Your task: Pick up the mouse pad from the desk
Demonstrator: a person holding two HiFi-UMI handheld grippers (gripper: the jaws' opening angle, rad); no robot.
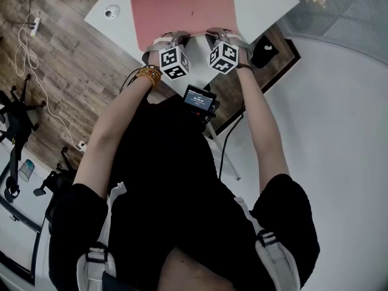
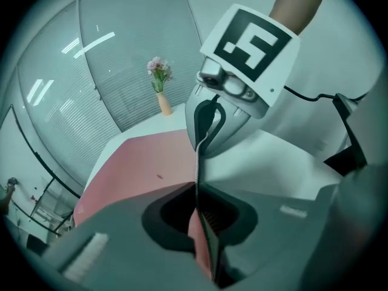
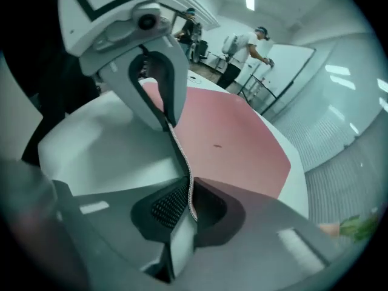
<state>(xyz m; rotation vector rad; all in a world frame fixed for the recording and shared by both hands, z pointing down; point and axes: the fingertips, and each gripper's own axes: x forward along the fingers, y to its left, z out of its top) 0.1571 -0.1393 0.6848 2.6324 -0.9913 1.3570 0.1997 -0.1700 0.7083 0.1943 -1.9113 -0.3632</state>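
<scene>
An office-like workroom: blind-lined glass partitions (image 2: pixel 79 83) rise behind the white bench (image 1: pixel 260 2), a flower vase (image 2: pixel 161 91) stands on it, and cables (image 1: pixel 24 42) trail over wood floor (image 1: pixel 73 65) beside it.

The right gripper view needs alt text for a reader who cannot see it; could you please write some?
The right gripper is clamped on the near edge of a pink mouse pad, and the left gripper grips the same edge just beyond it. The pad spreads over a white desk; people stand behind.
</scene>
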